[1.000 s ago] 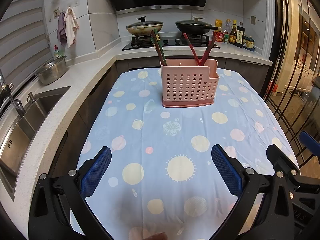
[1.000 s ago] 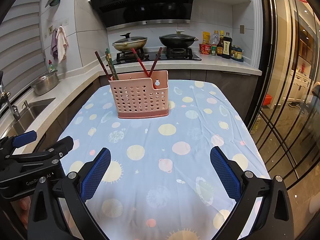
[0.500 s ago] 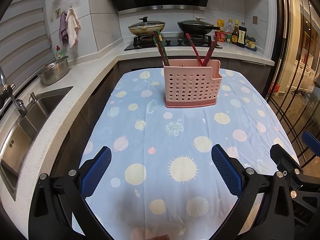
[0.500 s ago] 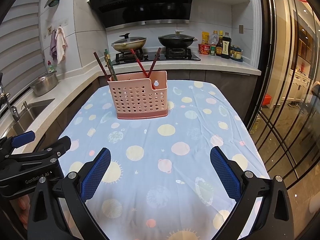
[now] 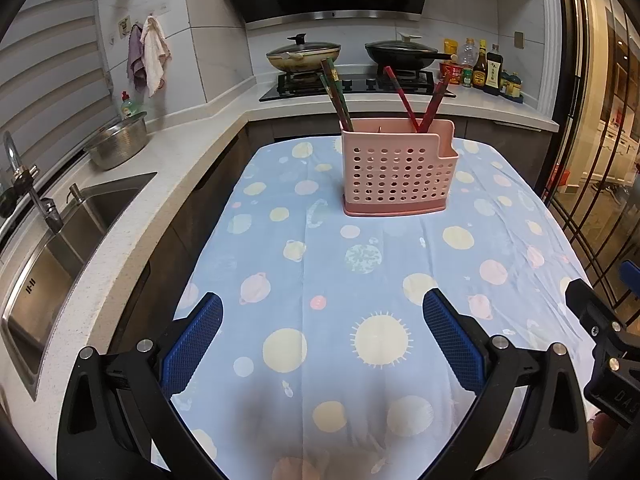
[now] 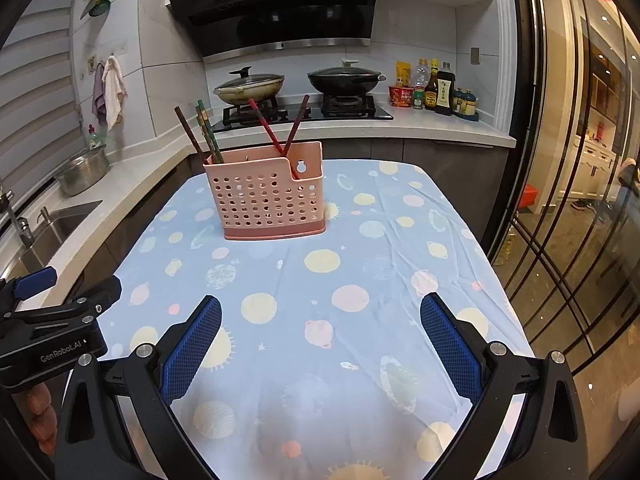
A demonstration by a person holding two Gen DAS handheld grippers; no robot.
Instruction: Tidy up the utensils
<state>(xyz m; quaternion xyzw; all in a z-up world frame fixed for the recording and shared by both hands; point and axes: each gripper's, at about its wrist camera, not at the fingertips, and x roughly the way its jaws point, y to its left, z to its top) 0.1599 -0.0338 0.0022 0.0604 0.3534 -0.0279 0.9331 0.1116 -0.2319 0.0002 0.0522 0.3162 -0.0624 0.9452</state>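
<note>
Hovering low over the near edge of the desk (image 5: 520,240), the left claw (image 5: 322,334) and the right claw (image 6: 320,334) both stand released, blue pads spread wide with nothing between them. Near the top centre of each view stands the one pink perforated holder (image 5: 396,168), upright on the planet-print tablecloth (image 6: 360,280) toward the far end, well apart from both claws. In the left wrist view its left end carries a tight bundle of dark and green chopsticks (image 5: 336,92), which look like three from the right wrist view, though the exact count is hard to tell where they overlap; its right part holds two red chopsticks (image 5: 416,96) crossed in a V. I see no loose utensils lying on the cloth in either frame, so the sorting looks to be at or near its end, or the next piece is out of view. If work remains, the likely next move is to reach forward to the holder and pinch a single stick near its upper end, which calls for a narrow, well-aligned closing so that the neighbours are not dragged along. In the upper part of both frames sit two lidded pans (image 6: 248,88) on the stove.
</note>
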